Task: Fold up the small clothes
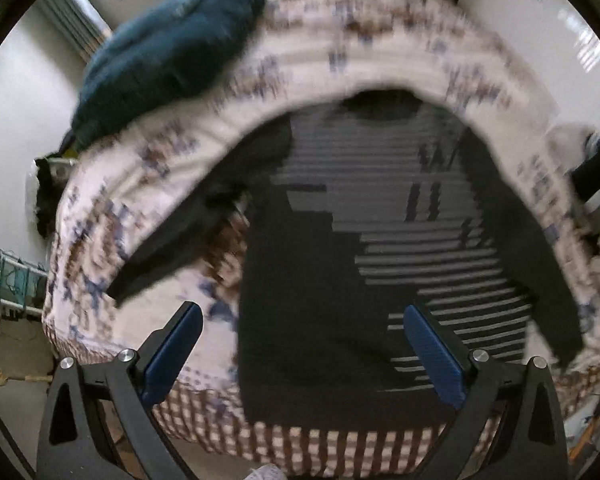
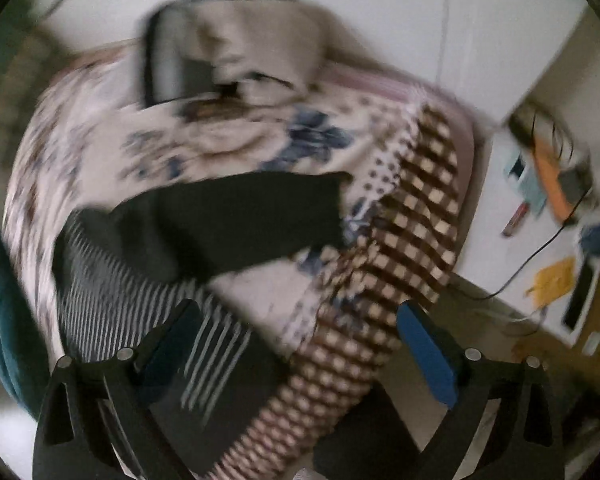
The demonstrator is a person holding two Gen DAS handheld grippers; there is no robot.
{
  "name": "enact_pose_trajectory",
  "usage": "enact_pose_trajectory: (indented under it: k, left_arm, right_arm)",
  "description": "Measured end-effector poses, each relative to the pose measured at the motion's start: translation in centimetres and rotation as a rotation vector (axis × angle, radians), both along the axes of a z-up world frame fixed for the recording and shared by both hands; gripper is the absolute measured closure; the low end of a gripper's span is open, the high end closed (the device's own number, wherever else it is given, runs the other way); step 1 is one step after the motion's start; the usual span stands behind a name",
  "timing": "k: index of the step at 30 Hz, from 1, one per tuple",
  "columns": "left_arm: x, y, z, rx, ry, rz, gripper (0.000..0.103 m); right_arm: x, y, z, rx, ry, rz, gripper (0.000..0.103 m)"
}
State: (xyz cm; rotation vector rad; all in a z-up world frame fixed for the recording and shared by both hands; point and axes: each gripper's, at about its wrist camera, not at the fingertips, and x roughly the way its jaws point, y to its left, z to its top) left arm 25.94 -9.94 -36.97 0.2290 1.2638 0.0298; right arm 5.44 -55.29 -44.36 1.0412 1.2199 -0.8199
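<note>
White walls and a window with blinds behind a bed [image 1: 332, 64] under a floral cover, its near edge checked brown and cream. Left wrist view, from the left: cluttered teal rack [image 1: 12, 280] low by the wall, then teal cushion [image 1: 168, 56] at the bed's far left corner, then sweater [image 1: 380, 248] spread flat in the middle, neck away from the camera, hem at the checked edge. Sweater dark on its left half, grey-striped on its right, one sleeve angled out to the left over the flowers, the other running down the right side. Left gripper [image 1: 304, 348] hovering above the hem with blue pads [image 1: 172, 356] spread wide, nothing between them, left pad over the cover and right pad over the stripes. Right wrist view, much blurred, from the left: cushion [image 2: 0, 320] at the frame edge, sweater [image 2: 148, 272] with stripes near the lens and a dark sleeve stretched right across the flowers, bed [image 2: 228, 136] carrying a beige and grey heap [image 2: 236, 52] at its far side. Right gripper [image 2: 300, 344] also wide apart and empty, poised over the bed's checked corner, left finger above the stripes. Farther right, white desk [image 2: 496, 208] strewn with papers, a cable and small items too blurred to name.
</note>
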Motion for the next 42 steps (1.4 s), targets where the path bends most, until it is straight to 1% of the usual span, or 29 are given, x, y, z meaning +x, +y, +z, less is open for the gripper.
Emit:
enact_pose_trajectory:
  k: [1,3,5,7,8,9,11,12,13,15,16,19,21,23,24,25,26,27,28,29,30,31,32,33,34,36,37,39,42]
  left_arm:
    - [0.5,-0.3,-2.2,0.011,0.028,-0.001,0.0]
    - [1.5,-0.9,-6.5,0.038,0.073,0.002,0.0]
    - [2.2,-1.3,-10.5,0.054,0.107,0.009,0.0]
    - [2.9,-1.8,-13.1,0.064,0.119,0.002,0.0]
    - [3.0,-2.0,-14.7,0.083,0.123,-0.009,0.0]
    - [3.5,-2.6,-15.7,0.094,0.124,-0.015,0.0]
    - [3.8,-3.2,-17.6,0.099,0.126,-0.035,0.0]
    - [4.1,-3.5,-18.3,0.107,0.126,-0.045,0.0]
    - [4.1,-3.6,-18.8,0.11,0.129,-0.057,0.0]
    - [4.2,-4.0,-19.7,0.11,0.131,-0.082,0.0]
    - [4.0,-4.2,-20.0,0.117,0.134,-0.093,0.0]
    - [3.7,-4.4,-20.9,0.105,0.145,-0.116,0.0]
    - [3.7,-4.5,-21.4,0.089,0.146,-0.12,0.0]
    - [3.9,-4.4,-22.2,0.063,0.163,-0.107,0.0]
    - [4.0,-4.3,-22.5,0.047,0.171,-0.096,0.0]
    - [4.2,-4.1,-22.8,0.023,0.18,-0.081,0.0]
    - [4.3,-4.0,-23.0,0.002,0.187,-0.068,0.0]
    - [4.4,-3.8,-23.1,-0.017,0.194,-0.054,0.0]
    - [4.6,-3.7,-23.3,-0.034,0.2,-0.041,0.0]
    - [4.5,-3.6,-23.3,-0.047,0.202,-0.033,0.0]
    - [4.4,-3.5,-23.3,-0.056,0.196,-0.03,0.0]
    - [4.0,-3.5,-23.3,-0.062,0.18,-0.033,0.0]
    - [3.7,-3.5,-23.3,-0.07,0.168,-0.033,0.0]
    - [3.6,-3.5,-23.3,-0.074,0.164,-0.031,0.0]
    - [3.3,-3.5,-23.3,-0.078,0.159,-0.029,0.0]
    - [3.0,-3.3,-23.3,-0.075,0.155,-0.03,0.0]
    - [2.9,-3.4,-23.3,-0.071,0.16,-0.029,0.0]
    - [2.9,-3.5,-23.3,-0.068,0.172,-0.025,0.0]
    - [2.8,-3.6,-23.2,-0.064,0.181,-0.02,0.0]
  right_arm:
    - [0.0,-1.0,-1.9,0.008,0.008,-0.031,0.003]
    - [0.3,-3.7,-6.8,0.024,0.028,-0.083,0.003]
    - [1.2,-5.5,-11.1,0.039,0.051,-0.086,0.005]
    - [2.1,-6.7,-14.4,0.051,0.064,-0.076,0.007]
    - [2.8,-7.3,-16.5,0.072,0.06,-0.064,0.007]
    - [3.2,-7.5,-17.9,0.079,0.064,-0.06,0.009]
    - [4.4,-7.3,-20.3,0.11,0.038,-0.041,0.028]
    - [5.0,-7.1,-20.8,0.105,0.044,-0.022,0.047]
    - [5.6,-6.8,-20.7,0.077,0.05,0.005,0.07]
    - [6.3,-6.6,-19.6,0.0,0.082,0.048,0.094]
    - [6.2,-7.0,-18.7,-0.021,0.054,0.045,0.099]
    - [5.0,-9.6,-15.3,-0.111,-0.011,-0.02,0.1]
    - [4.6,-11.7,-13.4,-0.177,-0.023,-0.048,0.1]
    - [4.8,-13.6,-12.8,-0.212,-0.015,-0.047,0.1]
    - [5.2,-14.4,-12.9,-0.231,0.004,-0.041,0.1]
    - [5.9,-15.3,-13.5,-0.225,0.016,-0.019,0.099]
    - [6.3,-15.6,-14.2,-0.2,0.031,-0.007,0.098]
    - [6.0,-15.9,-14.8,-0.174,0.05,-0.007,0.088]
    - [5.7,-16.4,-15.5,-0.145,0.07,-0.016,0.074]
    - [5.1,-16.7,-16.0,-0.116,0.055,-0.052,0.067]
    - [4.3,-16.7,-16.0,-0.1,0.031,-0.092,0.055]
    - [3.5,-16.6,-16.0,-0.081,-0.001,-0.139,0.05]
    - [2.5,-16.3,-16.2,-0.048,-0.042,-0.189,0.048]
    - [1.6,-15.8,-16.6,-0.013,-0.079,-0.232,0.043]
    - [0.6,-15.3,-17.7,0.051,-0.141,-0.296,0.042]
    - [-0.4,-14.6,-19.7,0.14,-0.235,-0.385,0.042]
    - [-0.6,-14.5,-20.4,0.164,-0.272,-0.42,0.042]
    - [-0.4,-14.1,-22.0,0.21,-0.39,-0.487,0.042]
    - [1.6,-13.0,-23.1,0.235,-0.448,-0.508,0.042]
